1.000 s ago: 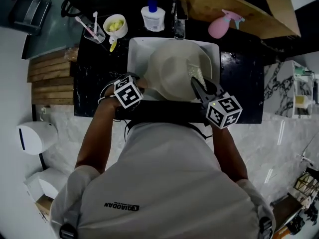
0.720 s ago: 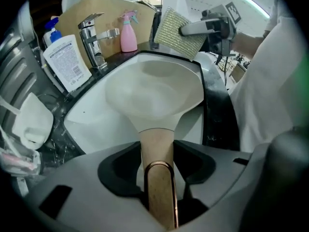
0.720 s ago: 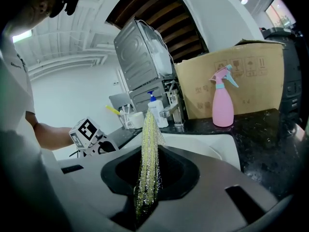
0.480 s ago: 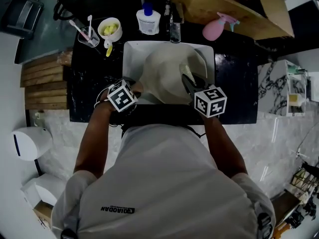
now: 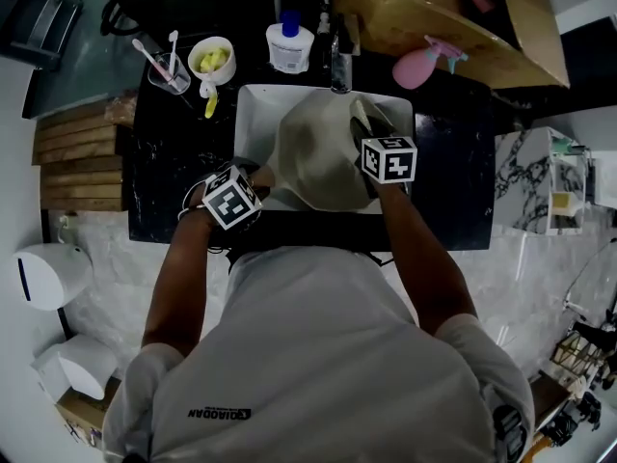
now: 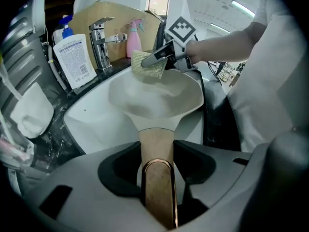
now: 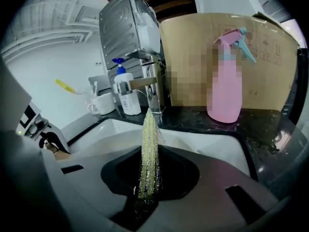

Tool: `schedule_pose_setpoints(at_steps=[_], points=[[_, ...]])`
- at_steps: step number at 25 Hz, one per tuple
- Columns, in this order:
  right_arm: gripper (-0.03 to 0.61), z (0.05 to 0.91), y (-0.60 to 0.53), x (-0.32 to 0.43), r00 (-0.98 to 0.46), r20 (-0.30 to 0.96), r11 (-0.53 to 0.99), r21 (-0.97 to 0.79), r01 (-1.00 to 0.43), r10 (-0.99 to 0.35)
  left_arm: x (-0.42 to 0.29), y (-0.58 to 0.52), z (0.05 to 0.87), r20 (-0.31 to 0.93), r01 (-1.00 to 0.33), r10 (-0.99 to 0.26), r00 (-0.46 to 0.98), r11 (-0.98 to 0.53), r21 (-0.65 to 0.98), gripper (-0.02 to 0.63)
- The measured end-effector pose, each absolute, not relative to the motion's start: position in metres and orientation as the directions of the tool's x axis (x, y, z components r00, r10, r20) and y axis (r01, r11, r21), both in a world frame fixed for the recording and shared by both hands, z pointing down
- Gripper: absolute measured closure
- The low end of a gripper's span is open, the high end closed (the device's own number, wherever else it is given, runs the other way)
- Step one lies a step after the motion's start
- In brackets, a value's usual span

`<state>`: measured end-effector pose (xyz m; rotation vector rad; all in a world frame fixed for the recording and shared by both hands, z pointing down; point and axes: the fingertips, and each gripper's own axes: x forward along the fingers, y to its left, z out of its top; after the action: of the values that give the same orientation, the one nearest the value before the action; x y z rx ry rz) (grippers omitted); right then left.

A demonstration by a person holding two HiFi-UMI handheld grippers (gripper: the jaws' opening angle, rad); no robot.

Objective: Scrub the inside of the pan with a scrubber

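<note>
A cream pan lies tilted in the white sink, and its wooden handle runs back between the jaws of my left gripper. That gripper is shut on the handle, its jaws having just eased slightly wider. My right gripper reaches over the pan's far side near the tap. It is shut on a yellow-green mesh scrubber, which stands edge-on between its jaws. From the left gripper view, the scrubber hangs at the pan's far rim, pinched by the right gripper.
A chrome tap stands behind the sink, with a white soap bottle to its left. To its right are a pink spray bottle and a cardboard box. A toothbrush cup and a mug sit back left on the black counter.
My right gripper has moved forward and down from the near right of the sink to over the pan's far side, with the scrubber in it. The left gripper has stayed at the handle.
</note>
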<state>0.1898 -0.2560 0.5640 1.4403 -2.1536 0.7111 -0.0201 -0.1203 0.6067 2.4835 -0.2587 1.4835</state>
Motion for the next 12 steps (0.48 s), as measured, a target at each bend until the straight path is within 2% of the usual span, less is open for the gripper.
schedule_pose_setpoints(at_steps=[7, 12], points=[[0.502, 0.59, -0.281, 0.194, -0.272, 0.673, 0.277, -0.103, -0.955, -0.688, -0.019, -0.121, 0.608, 0.883, -0.271, -0.04, 0.467, -0.957, 0.1, 0.402], [0.502, 0.607, -0.289, 0.172, -0.271, 0.7, 0.324, -0.059, -0.944, -0.661, -0.02, -0.121, 0.607, 0.881, -0.267, -0.043, 0.471, -0.959, 0.096, 0.402]])
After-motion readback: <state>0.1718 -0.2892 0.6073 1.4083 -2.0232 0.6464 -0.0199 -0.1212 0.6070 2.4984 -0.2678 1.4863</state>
